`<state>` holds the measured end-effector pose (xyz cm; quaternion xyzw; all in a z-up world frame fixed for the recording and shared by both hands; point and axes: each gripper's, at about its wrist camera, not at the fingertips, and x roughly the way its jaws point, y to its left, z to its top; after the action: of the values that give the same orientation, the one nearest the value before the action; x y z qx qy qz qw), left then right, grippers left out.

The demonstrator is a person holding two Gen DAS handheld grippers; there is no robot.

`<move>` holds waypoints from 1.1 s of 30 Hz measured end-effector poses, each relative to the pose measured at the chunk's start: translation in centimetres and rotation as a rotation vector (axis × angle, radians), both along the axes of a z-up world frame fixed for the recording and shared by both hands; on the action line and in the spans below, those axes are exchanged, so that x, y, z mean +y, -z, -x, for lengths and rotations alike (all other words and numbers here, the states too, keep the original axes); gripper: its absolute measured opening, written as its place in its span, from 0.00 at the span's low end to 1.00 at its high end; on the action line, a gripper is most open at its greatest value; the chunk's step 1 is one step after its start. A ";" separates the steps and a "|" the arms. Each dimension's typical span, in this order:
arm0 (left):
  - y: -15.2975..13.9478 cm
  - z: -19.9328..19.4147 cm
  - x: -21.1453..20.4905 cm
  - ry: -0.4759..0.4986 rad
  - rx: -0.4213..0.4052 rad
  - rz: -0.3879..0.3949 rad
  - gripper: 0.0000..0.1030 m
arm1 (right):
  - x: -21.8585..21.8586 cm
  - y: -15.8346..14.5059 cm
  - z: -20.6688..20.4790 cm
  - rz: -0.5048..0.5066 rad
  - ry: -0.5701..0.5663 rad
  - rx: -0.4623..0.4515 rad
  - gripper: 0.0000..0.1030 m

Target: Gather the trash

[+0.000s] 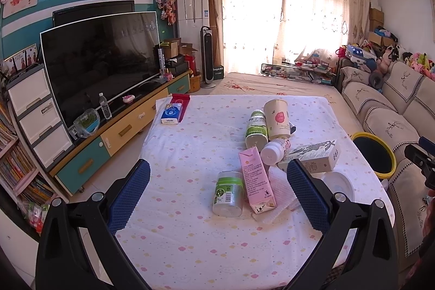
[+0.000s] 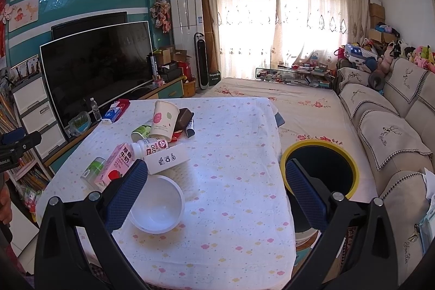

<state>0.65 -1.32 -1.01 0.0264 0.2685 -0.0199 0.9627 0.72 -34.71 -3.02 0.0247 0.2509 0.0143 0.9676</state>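
Grippers [image 1: 217,192] [image 2: 216,188] wide apart, empty.

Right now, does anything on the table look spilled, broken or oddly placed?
Nothing looks spilled or broken. The clutter is just toppled: the pink carton, green-labelled jar and white bottle lie on their sides, and the paper cup leans on the pile. The yellow-rimmed bin stands beside the table.

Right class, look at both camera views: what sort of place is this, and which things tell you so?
Most likely a family living room. A large television stands on a low cabinet, a cushioned sofa runs along the right wall, and curtains cover a bright window. Soft toys piled behind the sofa suggest a home.
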 end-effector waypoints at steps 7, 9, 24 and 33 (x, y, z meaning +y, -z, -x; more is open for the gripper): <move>0.4 -0.4 0.1 -0.001 0.013 0.005 0.96 | 0.4 1.2 -0.9 -0.005 -0.017 0.034 0.94; 0.6 -0.5 0.1 -0.001 0.018 0.008 0.96 | 0.7 1.8 -1.5 -0.006 -0.028 0.051 0.94; 2.8 -2.4 0.8 0.006 0.068 0.033 0.96 | 3.3 9.2 -6.9 -0.025 -0.111 0.262 0.59; 3.9 -3.5 0.3 0.018 0.092 0.033 0.96 | 3.5 11.9 -8.5 -0.039 -0.119 0.339 0.19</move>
<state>4.15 -1.01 -4.89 0.0118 0.3121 -0.0341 0.9494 9.26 -31.25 -14.89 0.0306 0.4111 0.0720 0.9082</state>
